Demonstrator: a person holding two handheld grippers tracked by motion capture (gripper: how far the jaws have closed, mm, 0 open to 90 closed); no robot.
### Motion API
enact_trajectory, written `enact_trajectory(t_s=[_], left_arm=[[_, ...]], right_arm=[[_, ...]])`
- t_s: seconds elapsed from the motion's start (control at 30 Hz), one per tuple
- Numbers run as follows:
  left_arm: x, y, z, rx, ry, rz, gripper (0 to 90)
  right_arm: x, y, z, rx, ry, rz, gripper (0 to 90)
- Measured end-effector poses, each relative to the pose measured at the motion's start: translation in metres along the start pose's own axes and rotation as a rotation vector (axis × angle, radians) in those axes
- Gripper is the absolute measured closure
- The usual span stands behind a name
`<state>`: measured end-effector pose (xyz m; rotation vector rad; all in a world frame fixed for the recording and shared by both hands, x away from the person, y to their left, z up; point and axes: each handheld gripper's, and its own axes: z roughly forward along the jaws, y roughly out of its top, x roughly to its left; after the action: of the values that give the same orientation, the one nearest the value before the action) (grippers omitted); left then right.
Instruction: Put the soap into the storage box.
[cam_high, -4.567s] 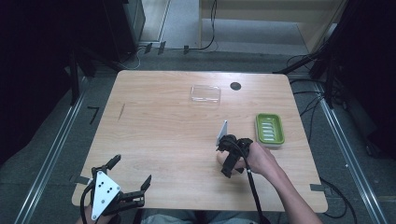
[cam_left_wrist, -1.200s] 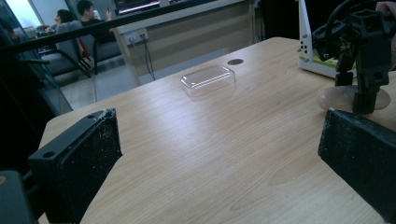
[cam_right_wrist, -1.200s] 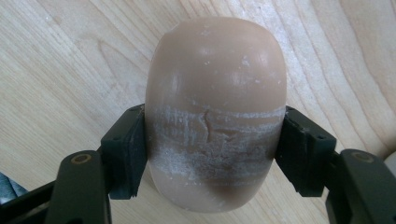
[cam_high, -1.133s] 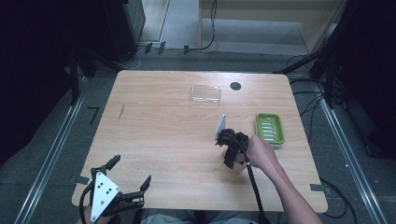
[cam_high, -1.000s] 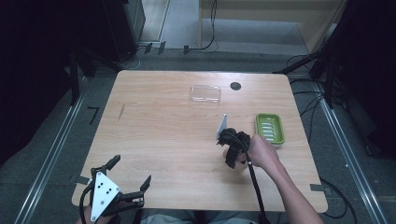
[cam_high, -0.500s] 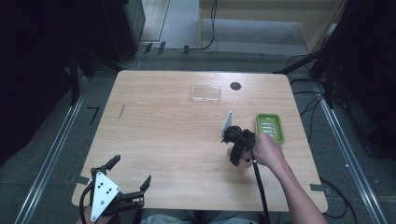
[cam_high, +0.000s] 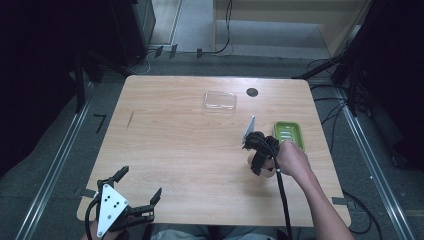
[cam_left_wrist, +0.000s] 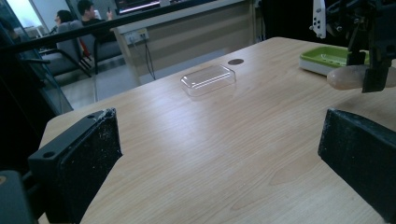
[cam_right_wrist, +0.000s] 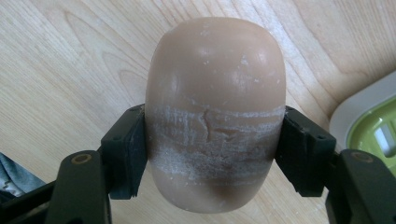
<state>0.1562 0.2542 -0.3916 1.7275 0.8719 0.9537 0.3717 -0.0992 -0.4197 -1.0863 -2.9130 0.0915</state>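
One camera hangs high above the person's side, looking forward and down over the whole pale wooden table. The left gripper's camera sits low near the table's near corner, facing across to the clear plastic lid and green soap dish, both shared with the high view. The right gripper's camera looks straight down, very close to the tabletop.

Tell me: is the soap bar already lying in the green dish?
No, the soap bar is clamped between the right hand-held gripper jaws above the wood, beside the green dish.
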Motion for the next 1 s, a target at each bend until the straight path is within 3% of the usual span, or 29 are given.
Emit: enact_trajectory(t_s=[1.0], left_arm=[[0.000,0.000,0.000,0.002,0.000,0.001,0.0]], right_arm=[[-0.027,-0.018,-0.011,0.005,-0.011,0.059,33.4]])
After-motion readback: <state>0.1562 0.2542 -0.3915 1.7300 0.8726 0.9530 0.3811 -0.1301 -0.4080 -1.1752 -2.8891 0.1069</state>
